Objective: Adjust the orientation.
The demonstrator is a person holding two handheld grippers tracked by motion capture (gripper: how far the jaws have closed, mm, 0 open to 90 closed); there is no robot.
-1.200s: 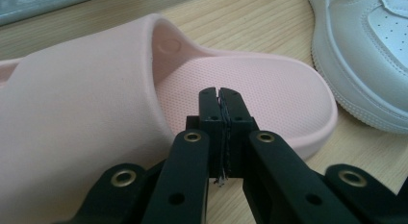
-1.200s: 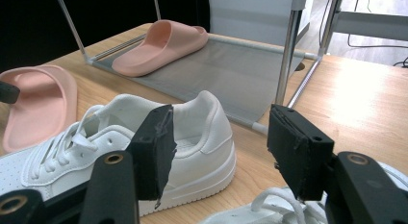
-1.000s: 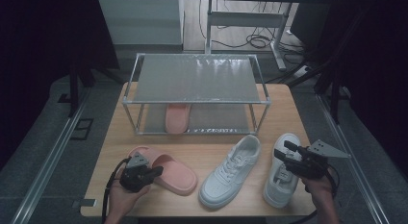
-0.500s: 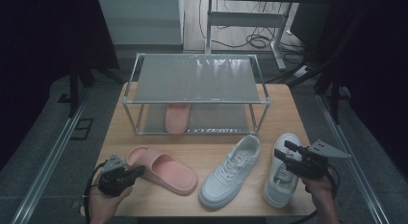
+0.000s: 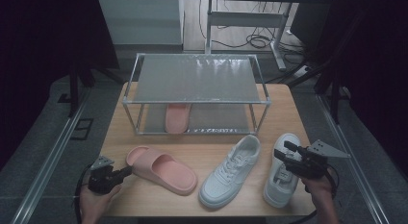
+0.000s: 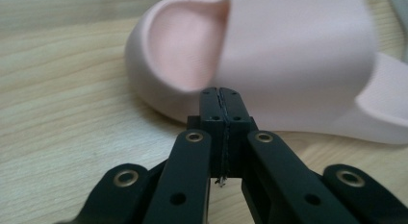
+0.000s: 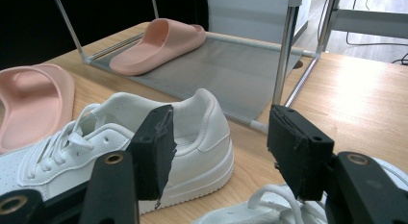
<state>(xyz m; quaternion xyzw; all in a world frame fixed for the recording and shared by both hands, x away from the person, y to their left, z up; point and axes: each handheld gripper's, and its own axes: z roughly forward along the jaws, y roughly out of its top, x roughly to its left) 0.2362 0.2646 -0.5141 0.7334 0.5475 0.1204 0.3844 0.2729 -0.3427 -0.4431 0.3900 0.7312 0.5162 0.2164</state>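
Left gripper: held low over the near-left part of the worktop; its jaws are pressed flat together with nothing between them, their tips pointing at the heel end of the pink slide sandal.
Pink slide sandal: lies flat on the worktop, lengthwise at a slant, heel toward the left gripper, toe toward the middle. In the left gripper view the sandal sits just beyond the closed jaw tips, its side wall straight ahead of them; whether the tips touch it cannot be told.
Right gripper: held over the near-right part of the worktop, above the right-hand white sneaker; its jaws stand wide apart and hold nothing.
White sneakers: two, side by side on the near half of the worktop. In the right gripper view the heel of the middle sneaker shows beyond the left jaw, apart from it, and the laces of the nearer sneaker lie below the gap between the jaws.
Wire shoe rack: stands at the far half of the worktop, two tiers.
Second pink slide sandal: rests on the lower tier of the rack, toward its left, well apart from both grippers.
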